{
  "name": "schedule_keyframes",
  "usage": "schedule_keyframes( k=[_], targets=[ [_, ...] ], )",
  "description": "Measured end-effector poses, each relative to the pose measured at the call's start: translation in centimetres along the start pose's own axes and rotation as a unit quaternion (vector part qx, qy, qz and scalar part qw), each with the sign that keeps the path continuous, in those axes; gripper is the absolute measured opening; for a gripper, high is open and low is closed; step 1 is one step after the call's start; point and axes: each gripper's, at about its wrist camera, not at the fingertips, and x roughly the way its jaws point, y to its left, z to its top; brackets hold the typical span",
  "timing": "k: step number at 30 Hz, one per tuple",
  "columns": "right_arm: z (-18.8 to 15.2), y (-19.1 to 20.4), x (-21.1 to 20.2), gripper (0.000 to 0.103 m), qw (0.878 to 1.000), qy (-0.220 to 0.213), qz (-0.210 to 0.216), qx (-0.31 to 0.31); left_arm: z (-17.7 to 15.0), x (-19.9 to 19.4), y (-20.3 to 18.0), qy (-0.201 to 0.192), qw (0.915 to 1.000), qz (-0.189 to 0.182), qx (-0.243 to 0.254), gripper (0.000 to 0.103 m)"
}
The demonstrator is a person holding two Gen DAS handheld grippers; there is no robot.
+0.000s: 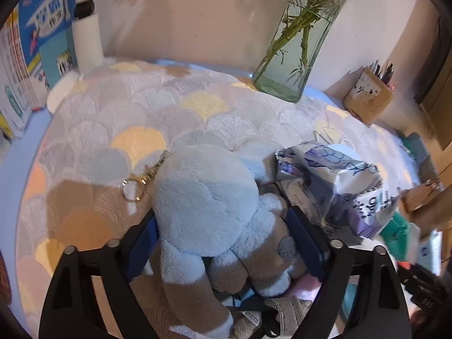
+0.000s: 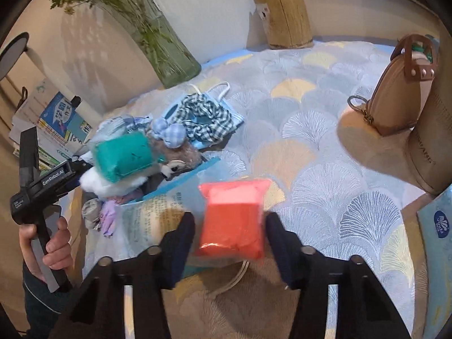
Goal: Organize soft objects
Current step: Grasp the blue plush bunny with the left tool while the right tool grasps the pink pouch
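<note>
— Now, where is the orange packet?
— Between your right gripper's jaws, half closed, pads meeting both its sides, above the patterned cloth. Tan bag at 2 o'clock.
— And the plush toy?
— Your left gripper stands wide, pads pressed on its flanks. Keyring at 9 o'clock, tissue pack at 3.

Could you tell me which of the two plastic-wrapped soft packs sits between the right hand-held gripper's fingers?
The orange pack, between the right hand-held gripper's fingers; the teal pack lies on the pile.
</note>
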Motion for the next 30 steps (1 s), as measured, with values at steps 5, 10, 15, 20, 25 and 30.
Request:
schedule_keyframes(
  k=[5, 10, 15, 20, 25, 30],
  targets=[
    [-0.1, 0.3, -0.9, 0.038, 1.0, -0.024, -0.003, -0.014, 0.3, -2.0, 1.2, -0.038, 0.9992, -0.009, -0.006, 0.053],
    [0.1, 1.0, -3.1, 0.038, 0.998, -0.065, 0.005, -0.024, 0.2, -5.7, 2.9, -0.081, 0.9959, -0.032, -0.027, 0.053],
    [0.4, 1.7, -5.4, 0.038, 0.995, -0.096, 0.016, -0.029, 0.2, -11.3, 3.1, -0.132, 0.9897, -0.051, -0.024, 0.053],
    [0.1, 2.5, -7.3, 0.038, 0.992, -0.119, 0.023, -0.032, -0.2, -16.1, 1.2, -0.17, 0.9835, -0.063, -0.003, 0.053],
    [-0.4, 2.3, -9.6, 0.038, 0.989, -0.143, 0.027, -0.027, -1.2, -17.4, -3.7, -0.166, 0.9801, -0.104, 0.034, 0.053],
    [-0.9, 0.5, -13.3, 0.038, 0.986, -0.168, 0.017, -0.013, -1.6, -17.4, -10.8, -0.149, 0.9728, -0.153, 0.09, 0.053]
  ],
)
